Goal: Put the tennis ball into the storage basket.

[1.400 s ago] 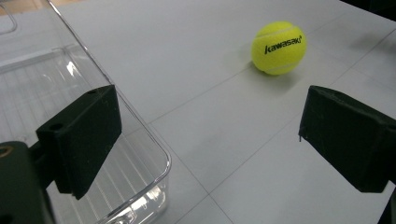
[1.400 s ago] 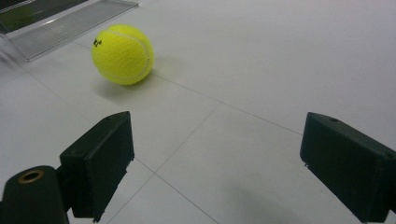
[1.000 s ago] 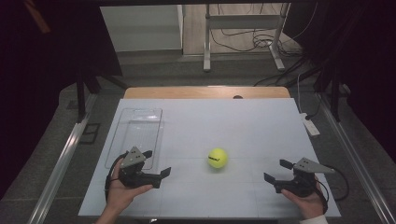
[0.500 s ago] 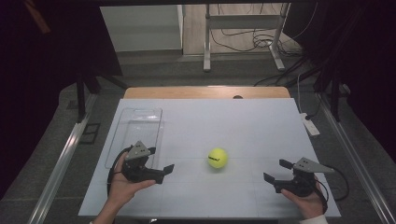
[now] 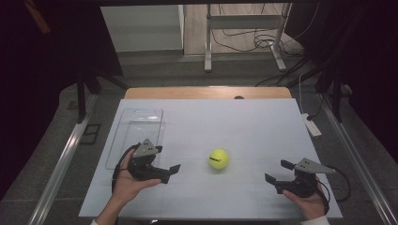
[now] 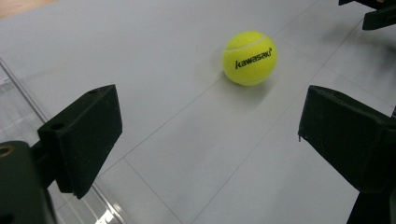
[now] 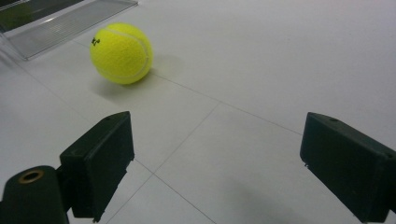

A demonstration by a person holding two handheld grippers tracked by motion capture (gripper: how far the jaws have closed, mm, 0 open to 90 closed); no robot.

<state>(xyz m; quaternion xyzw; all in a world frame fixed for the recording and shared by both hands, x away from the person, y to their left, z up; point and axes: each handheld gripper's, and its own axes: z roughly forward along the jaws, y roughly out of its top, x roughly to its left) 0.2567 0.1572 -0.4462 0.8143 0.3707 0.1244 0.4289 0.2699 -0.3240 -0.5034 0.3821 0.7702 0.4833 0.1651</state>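
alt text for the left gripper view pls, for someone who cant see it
A yellow tennis ball printed "kawasaki" sits on a pale grey table, ahead of the open, empty left gripper, whose two black jaws rise from the bottom corners. A clear tray's edge runs along the left, and part of the right gripper shows at top right.

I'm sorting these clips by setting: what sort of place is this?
Probably a lab or test room set up for recording, not a home. A white table bears just a tennis ball and a clear tray, dark curtains hang at both sides, and cables trail across the floor behind.
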